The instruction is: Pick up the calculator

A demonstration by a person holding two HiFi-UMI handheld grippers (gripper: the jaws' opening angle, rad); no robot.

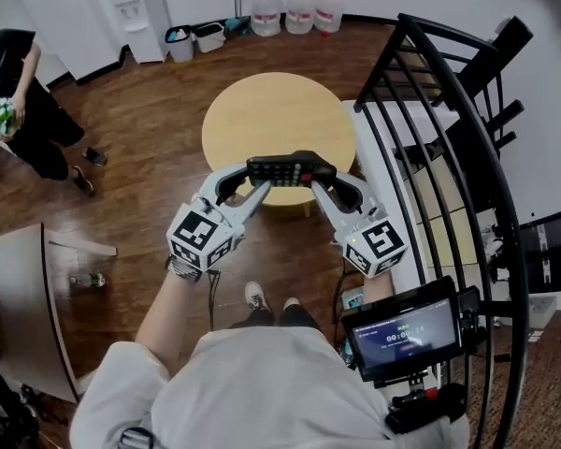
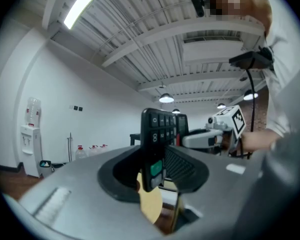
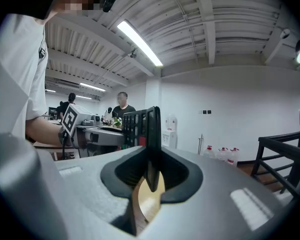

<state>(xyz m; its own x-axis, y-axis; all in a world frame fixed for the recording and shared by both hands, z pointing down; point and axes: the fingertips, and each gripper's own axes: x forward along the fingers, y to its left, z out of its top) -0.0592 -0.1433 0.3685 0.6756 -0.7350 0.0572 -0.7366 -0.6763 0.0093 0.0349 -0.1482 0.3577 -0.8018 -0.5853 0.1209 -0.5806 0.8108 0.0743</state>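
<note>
The black calculator (image 1: 285, 169) hangs in the air over the near edge of a round wooden table (image 1: 279, 120), held by both ends. My left gripper (image 1: 259, 180) is shut on its left end and my right gripper (image 1: 320, 180) on its right end. In the left gripper view the calculator (image 2: 159, 129) stands on edge between the jaws of the left gripper (image 2: 157, 174), keys showing, a green key low down. In the right gripper view the calculator (image 3: 144, 126) is seen nearly edge-on in the right gripper (image 3: 150, 176).
A black metal rack (image 1: 449, 110) stands close on the right. Water bottles (image 1: 299, 9) and a white dispenser (image 1: 142, 7) line the far wall. A person (image 1: 23, 101) stands at far left, and a desk corner (image 1: 19, 297) is at lower left.
</note>
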